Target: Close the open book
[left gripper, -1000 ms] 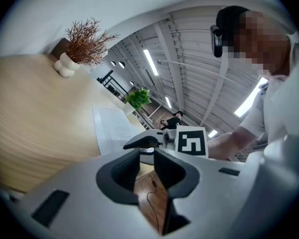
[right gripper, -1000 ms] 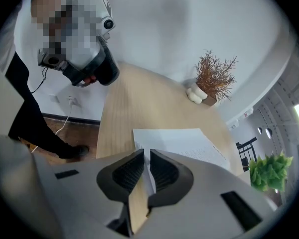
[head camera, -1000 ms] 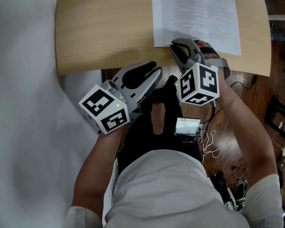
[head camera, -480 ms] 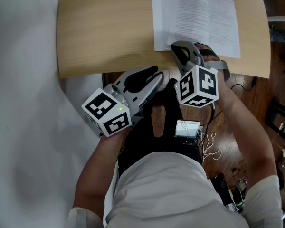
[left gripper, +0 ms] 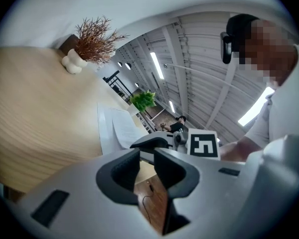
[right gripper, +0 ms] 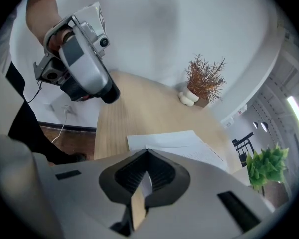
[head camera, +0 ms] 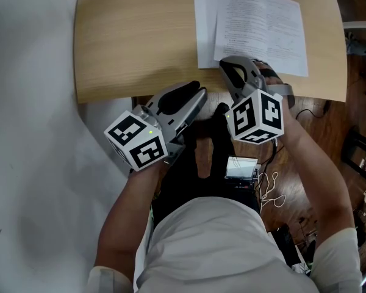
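book point(head camera: 205, 32) open on worktop point(head camera: 134, 41), right half, by near edge | right hand-held gripper point(head camera: 229, 62) over that edge, jaws together, seemingly pinching a page point(head camera: 262, 29) | left hand-held gripper point(head camera: 197, 94) off that edge, jaws apart, empty | risk: single thin page tears or slips free, book fails to close

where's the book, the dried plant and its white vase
book point(head camera: 262, 29): head view, printed right page
dried plant point(right gripper: 205, 76): right gripper view, its branches
white vase point(left gripper: 74, 63): left gripper view, its body

Table point(head camera: 134, 35): pale wood grain, matt.
Book pages point(head camera: 259, 26): white matt paper.
Left gripper point(head camera: 199, 94): smooth grey plastic.
Right gripper point(head camera: 227, 63): grey plastic, ribbed black pads point(right gripper: 162, 176).
Floor point(head camera: 320, 133) below table: dark glossy wood.
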Motion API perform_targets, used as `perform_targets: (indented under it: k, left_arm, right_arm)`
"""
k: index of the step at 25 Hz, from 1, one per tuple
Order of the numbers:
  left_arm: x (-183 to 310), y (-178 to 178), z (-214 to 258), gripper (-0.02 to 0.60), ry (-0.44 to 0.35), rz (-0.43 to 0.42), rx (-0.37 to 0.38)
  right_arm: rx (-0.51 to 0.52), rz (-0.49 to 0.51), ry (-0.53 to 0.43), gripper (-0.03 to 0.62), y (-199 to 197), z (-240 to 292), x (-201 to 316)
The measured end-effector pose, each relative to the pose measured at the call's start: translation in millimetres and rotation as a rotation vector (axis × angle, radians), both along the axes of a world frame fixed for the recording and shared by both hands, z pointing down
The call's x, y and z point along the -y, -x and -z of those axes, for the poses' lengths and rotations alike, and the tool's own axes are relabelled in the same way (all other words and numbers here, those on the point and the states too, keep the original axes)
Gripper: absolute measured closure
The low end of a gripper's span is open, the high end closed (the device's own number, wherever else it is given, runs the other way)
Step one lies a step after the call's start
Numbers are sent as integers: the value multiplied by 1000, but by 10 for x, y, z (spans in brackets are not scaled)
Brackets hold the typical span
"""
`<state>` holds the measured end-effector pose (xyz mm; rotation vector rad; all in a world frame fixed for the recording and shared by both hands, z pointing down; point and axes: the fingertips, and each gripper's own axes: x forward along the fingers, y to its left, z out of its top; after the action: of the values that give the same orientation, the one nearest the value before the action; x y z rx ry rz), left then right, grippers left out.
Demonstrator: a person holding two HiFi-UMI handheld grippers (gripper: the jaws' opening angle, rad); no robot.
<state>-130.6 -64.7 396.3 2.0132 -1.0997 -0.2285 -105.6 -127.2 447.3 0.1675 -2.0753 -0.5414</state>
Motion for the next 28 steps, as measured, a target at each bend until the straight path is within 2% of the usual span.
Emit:
perform_targets:
  k: [2, 3, 5, 11, 14, 22, 28]
  left_arm:
    - [77, 36, -36, 516, 26, 17, -34]
    - [118, 47, -59, 482, 40, 20, -53]
    - [197, 57, -108, 465, 69, 19, -97]
    - [493, 56, -245, 463, 157, 44, -242]
    - [598, 46, -310, 463, 198, 49, -287]
    - [766, -44, -432, 463, 280, 5, -328]
    - [844, -127, -420, 465, 283, -6, -382]
  right_arm:
    - [15, -6, -2, 592, 1, 24, 0]
    - [22, -8, -4, 592, 3, 34, 0]
    - [35, -12, -7, 592, 10, 57, -3]
    - [64, -18, -12, 592, -3, 132, 1]
    - [72, -16, -16, 592, -6, 144, 0]
    - [92, -2, -22, 592, 13, 198, -10]
    - [101, 13, -29, 592, 5, 246, -42]
